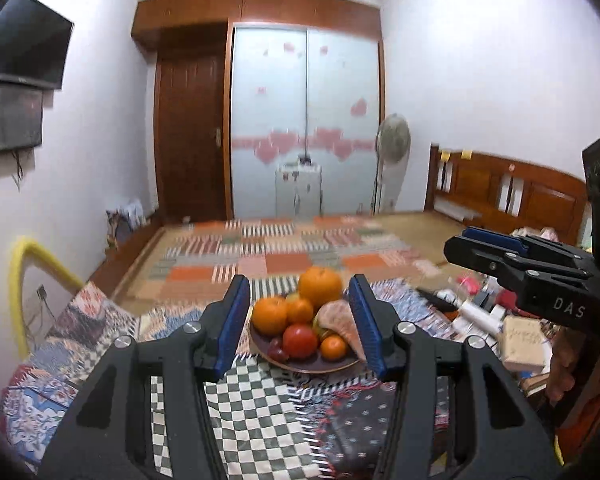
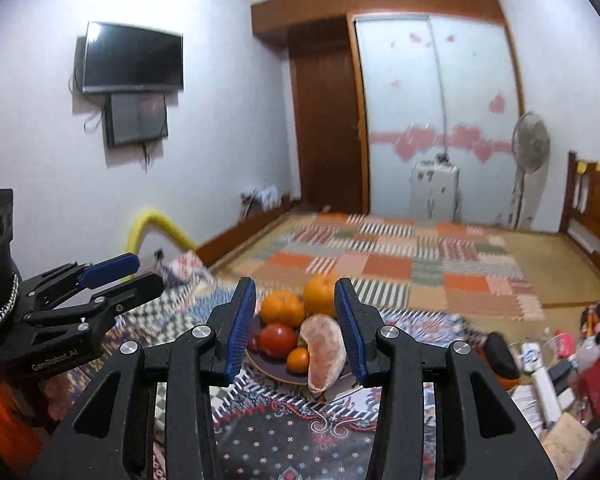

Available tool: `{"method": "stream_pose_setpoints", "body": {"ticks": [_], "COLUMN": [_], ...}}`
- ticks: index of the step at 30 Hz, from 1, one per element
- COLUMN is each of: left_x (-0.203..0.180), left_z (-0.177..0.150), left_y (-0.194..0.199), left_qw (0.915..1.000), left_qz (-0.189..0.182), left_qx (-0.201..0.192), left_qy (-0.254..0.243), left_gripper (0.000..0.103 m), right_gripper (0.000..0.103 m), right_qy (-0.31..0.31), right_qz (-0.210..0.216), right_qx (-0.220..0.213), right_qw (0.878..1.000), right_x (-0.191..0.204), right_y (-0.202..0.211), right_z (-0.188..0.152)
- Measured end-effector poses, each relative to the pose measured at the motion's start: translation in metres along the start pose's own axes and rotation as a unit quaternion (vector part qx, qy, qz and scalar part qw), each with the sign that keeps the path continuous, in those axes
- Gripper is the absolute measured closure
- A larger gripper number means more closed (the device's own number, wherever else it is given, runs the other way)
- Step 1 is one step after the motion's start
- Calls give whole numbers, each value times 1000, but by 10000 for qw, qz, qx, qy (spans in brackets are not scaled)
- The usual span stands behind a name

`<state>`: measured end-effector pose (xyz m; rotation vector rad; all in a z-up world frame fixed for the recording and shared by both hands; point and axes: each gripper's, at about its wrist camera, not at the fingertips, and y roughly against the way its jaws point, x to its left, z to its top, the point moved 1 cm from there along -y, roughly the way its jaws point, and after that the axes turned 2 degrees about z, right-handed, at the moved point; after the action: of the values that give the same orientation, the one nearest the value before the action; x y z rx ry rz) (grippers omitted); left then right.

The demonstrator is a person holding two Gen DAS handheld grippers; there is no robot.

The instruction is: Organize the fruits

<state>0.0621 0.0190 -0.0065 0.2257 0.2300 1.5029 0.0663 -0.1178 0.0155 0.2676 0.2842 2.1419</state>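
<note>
Bedroom; patterned patchwork bedspread (image 1: 260, 400) in foreground. On it a dark round plate (image 1: 300, 364) piled with fruit: large orange (image 1: 320, 286) on top, red apple (image 1: 300, 340), small tangerine (image 1: 334, 347), pale peeled pomelo wedge (image 2: 324, 346) leaning at plate's right edge. Left gripper (image 1: 300, 320) jaws apart, empty, short of plate. Right gripper (image 2: 296, 326) likewise spread, empty.

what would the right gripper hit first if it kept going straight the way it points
Most likely the peeled pomelo wedge on the fruit plate, which lies between the open fingers of the right gripper. Depth is unclear.
</note>
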Motion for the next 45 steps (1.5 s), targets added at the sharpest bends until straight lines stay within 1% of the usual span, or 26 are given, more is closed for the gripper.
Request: {"method": "stream_pose_setpoints", "body": {"ticks": [3, 6, 8, 9, 12, 14, 18, 20, 24, 25, 28, 34, 45], "left_x": [-6, -13, -17, -18, -21, -23, -24, -25, -26, -26, -25, -21, -21], "left_z": [9, 16, 19, 20, 22, 23, 21, 21, 20, 19, 19, 18, 15], "left_y": [31, 61, 79, 85, 104, 115, 128, 133, 137, 139, 139, 139, 138], "left_qw": [9996, 9983, 9971, 9966, 9956, 9947, 9939, 9936, 9933, 9932, 9931, 9929, 9932], "left_qz": [15, 74, 105, 117, 92, 112, 123, 130, 172, 181, 167, 196, 201], "left_qx": [-282, -568, -749, -808, -936, -1021, -1094, -1116, -1142, -1149, -1156, -1166, -1143], "left_qy": [3, -56, -58, -58, -48, -62, -86, -79, -87, -88, -90, -112, -50], "left_gripper": [51, 46, 45, 44, 39, 37, 26, 21, 11, 8, 5, 2, 0], "right_gripper": [65, 63, 56, 55, 46, 34, 27, 18, 15, 12, 5, 0, 0], "right_qy": [17, 79, 94, 104, 162, 145, 152, 173, 208, 216, 240, 231, 226], "right_qz": [-65, -164, -157, -175, -263, -284, -417, -517, -607, -630, -694, -754, -769], "right_qx": [-262, -565, -696, -747, -925, -1024, -1146, -1208, -1225, -1222, -1263, -1277, -1252], "right_qw": [9996, 9982, 9974, 9970, 9952, 9942, 9924, 9912, 9904, 9903, 9893, 9887, 9889], "right_x": [11, 26, 33, 35, 45, 47, 50, 51, 52, 50, 51, 52, 52], "right_y": [26, 56, 67, 71, 85, 90, 96, 98, 101, 99, 105, 110, 111], "right_z": [7, 11, 13, 14, 16, 16, 15, 14, 12, 12, 8, 2, 1]}}
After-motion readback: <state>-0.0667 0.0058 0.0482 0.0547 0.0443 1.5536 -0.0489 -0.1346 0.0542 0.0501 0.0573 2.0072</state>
